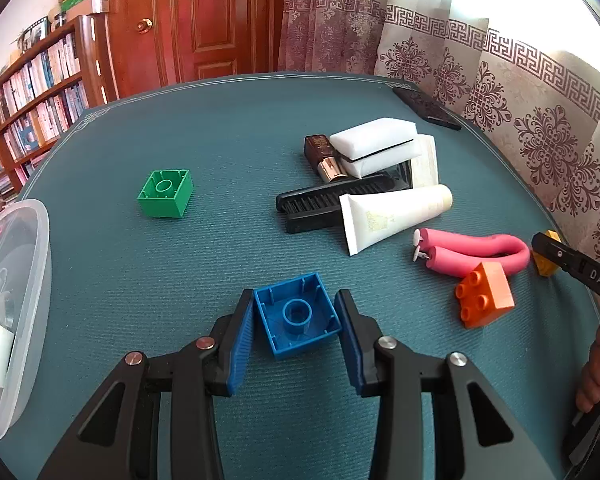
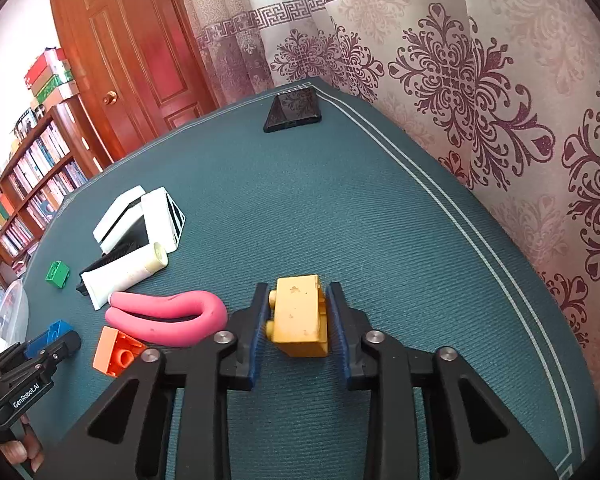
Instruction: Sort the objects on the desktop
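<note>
A blue brick lies hollow side up on the teal mat, and my left gripper is shut on it, pads against its two sides. In the right wrist view, a yellow brick sits on its side between the blue pads of my right gripper, which is shut on it. A green brick lies hollow side up further back on the left. An orange brick rests beside a bent pink foam roller.
A white tube, black comb, brown bottle and white boxes are piled at the middle back. A dark phone lies at the far corner. A clear plastic container stands at the left edge. Curtains hang along the right.
</note>
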